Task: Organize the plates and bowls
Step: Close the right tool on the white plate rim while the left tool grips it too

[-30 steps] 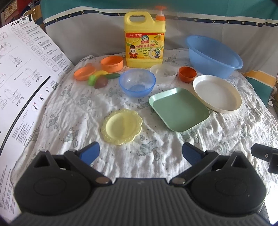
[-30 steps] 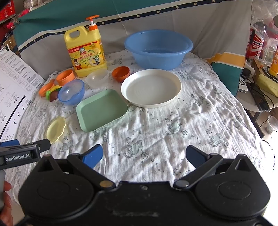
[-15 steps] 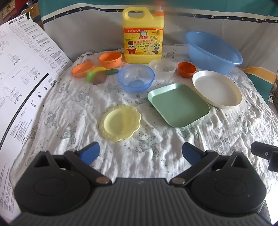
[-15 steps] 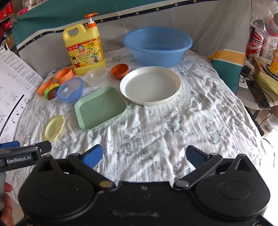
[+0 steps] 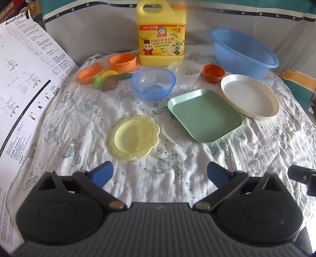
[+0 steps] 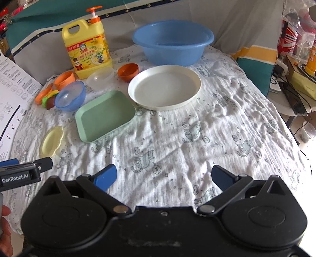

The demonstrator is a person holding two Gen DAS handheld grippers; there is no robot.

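Holding both our left gripper (image 5: 159,171) and right gripper (image 6: 164,175) wide apart and empty, we see the detergent jug (image 5: 161,35) top cut off and toy food (image 6: 49,98) half hidden behind the blue bowl (image 6: 70,96).

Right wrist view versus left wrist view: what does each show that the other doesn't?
Only the right wrist view shows the soap jug's orange pump, the cluttered side shelf, the left gripper's side and a hand. Only the left shows the cucumber beside the toy food. Both share the yellow plate, green tray, white plate, blue bowl, basin and open, empty jaws.
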